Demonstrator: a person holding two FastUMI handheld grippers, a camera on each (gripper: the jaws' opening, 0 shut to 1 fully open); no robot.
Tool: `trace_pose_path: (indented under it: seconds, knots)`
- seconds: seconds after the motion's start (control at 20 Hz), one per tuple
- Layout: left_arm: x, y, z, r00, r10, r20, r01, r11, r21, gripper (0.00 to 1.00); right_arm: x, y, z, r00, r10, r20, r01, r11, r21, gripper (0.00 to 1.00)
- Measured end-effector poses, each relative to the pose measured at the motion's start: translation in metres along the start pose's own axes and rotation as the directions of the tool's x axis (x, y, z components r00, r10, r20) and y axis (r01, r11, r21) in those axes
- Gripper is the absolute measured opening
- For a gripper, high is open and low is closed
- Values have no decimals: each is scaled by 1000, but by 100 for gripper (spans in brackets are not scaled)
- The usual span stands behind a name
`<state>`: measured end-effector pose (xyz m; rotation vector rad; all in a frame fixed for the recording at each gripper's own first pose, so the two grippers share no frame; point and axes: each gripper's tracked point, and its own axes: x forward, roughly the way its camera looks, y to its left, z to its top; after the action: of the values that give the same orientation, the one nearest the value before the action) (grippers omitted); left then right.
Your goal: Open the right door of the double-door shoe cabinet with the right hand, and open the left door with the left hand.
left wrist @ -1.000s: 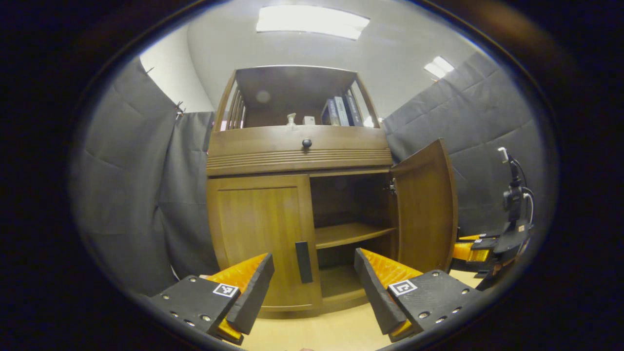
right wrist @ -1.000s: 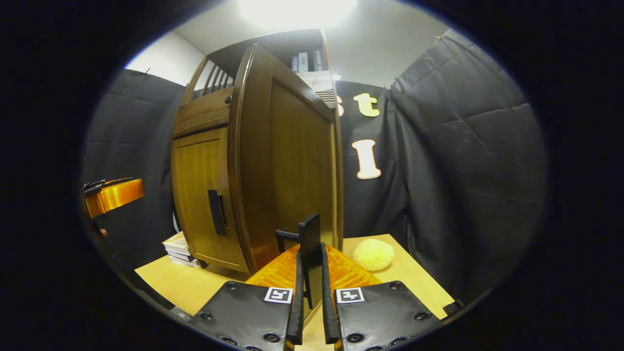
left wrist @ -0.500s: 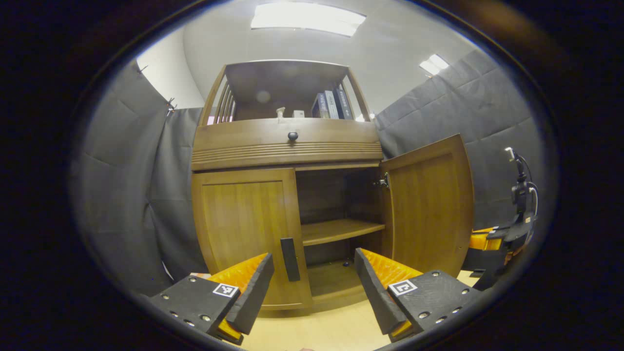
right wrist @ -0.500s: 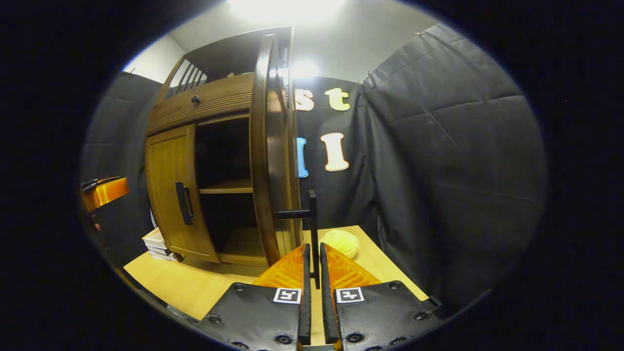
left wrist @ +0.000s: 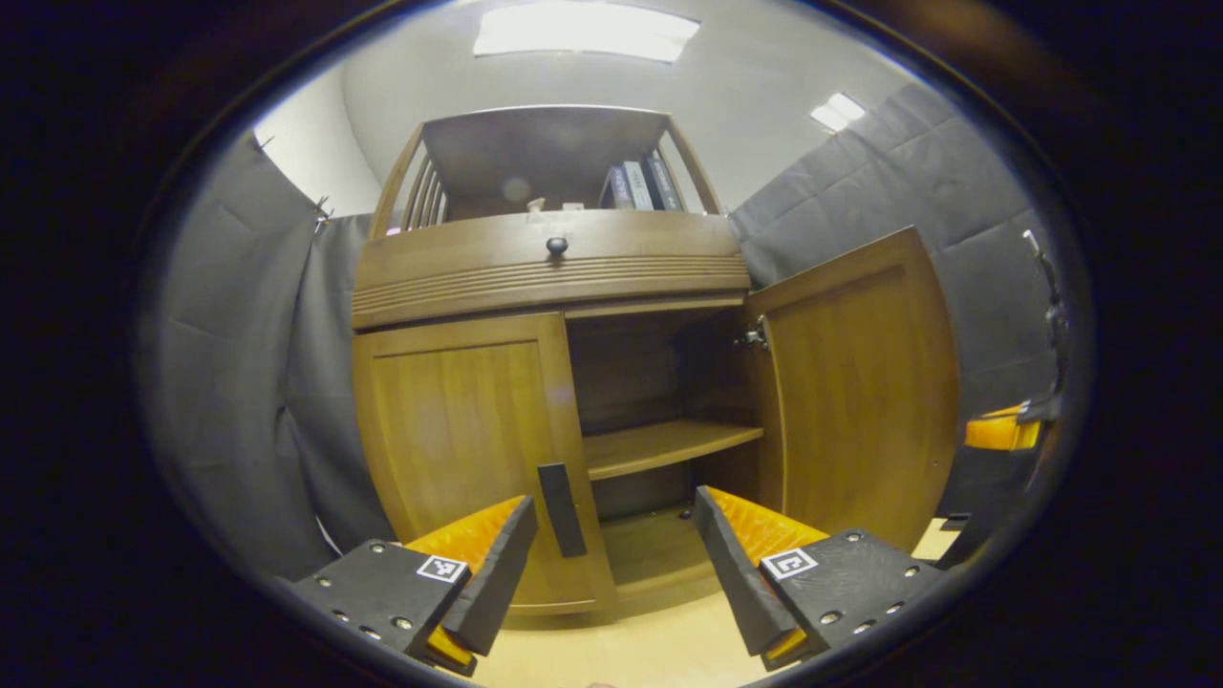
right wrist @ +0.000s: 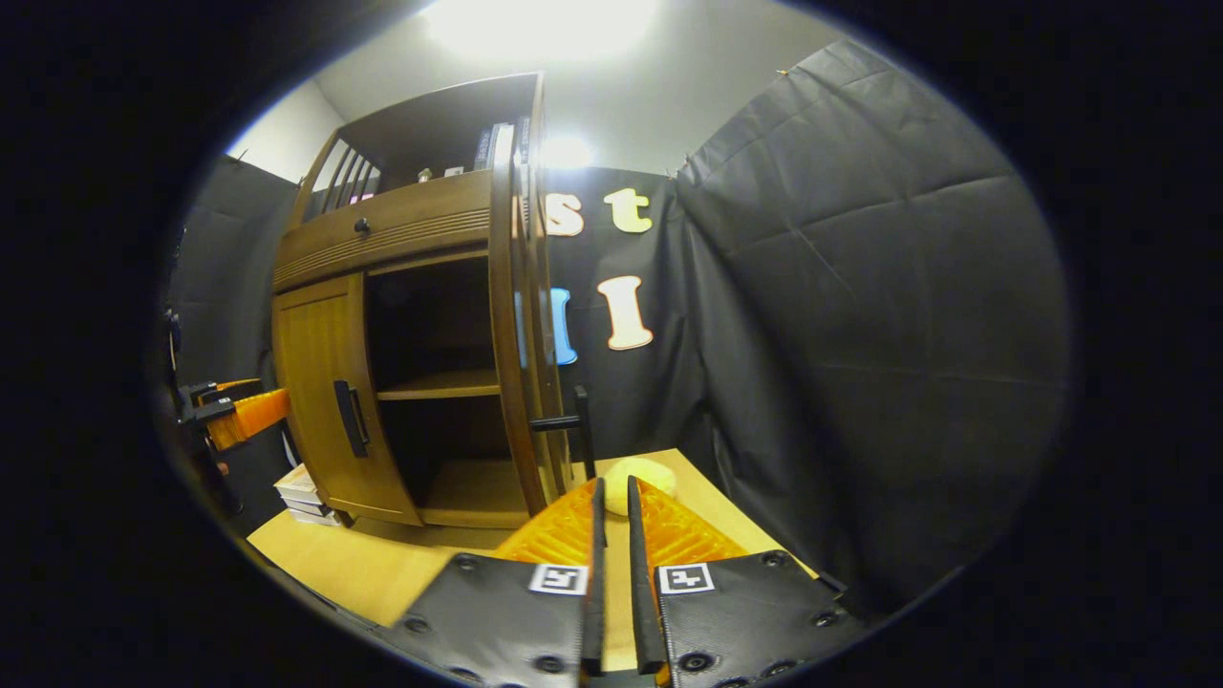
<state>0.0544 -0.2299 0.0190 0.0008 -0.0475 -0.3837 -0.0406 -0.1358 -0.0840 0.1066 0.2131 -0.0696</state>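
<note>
Released, right door handle [right wrist: 579, 427] stands beyond nearly-closed right tool [right wrist: 612, 497]; spread left tool [left wrist: 611, 535] faces left door handle [left wrist: 561, 496].

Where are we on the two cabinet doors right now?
Done: the right door stands wide open, showing the inner shelf. The right gripper sits just short of that door's handle, fingers nearly closed with nothing between them. In hand: the left gripper is open, facing the left door's handle. Left: the left door is closed, ungrasped.

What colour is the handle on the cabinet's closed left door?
The handle is black, a plain vertical bar on the brown left door; the left gripper view shows it best.
</note>
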Motion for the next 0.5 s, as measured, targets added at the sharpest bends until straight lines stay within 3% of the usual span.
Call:
trace_pose_path:
  seconds: [0.2, 0.25, 0.3, 0.5]
  knots:
    - [15, 19, -11, 998, 66, 2, -66, 998, -2, 98, -15, -16, 25, 997, -47, 62, 46, 999, 12, 96]
    - [20, 25, -13, 996, 84, 1, -84, 996, -3, 98, -19, -20, 30, 995, -65, 74, 64, 998, 16, 92]
    - [24, 31, -16, 994, 106, 1, -106, 994, -4, 98, -24, -23, 33, 994, -77, 83, 75, 997, 21, 98]
    - [46, 49, -26, 987, 161, -13, -162, 987, -14, 98, -37, -33, 38, 989, -116, 94, 115, 993, 21, 98]
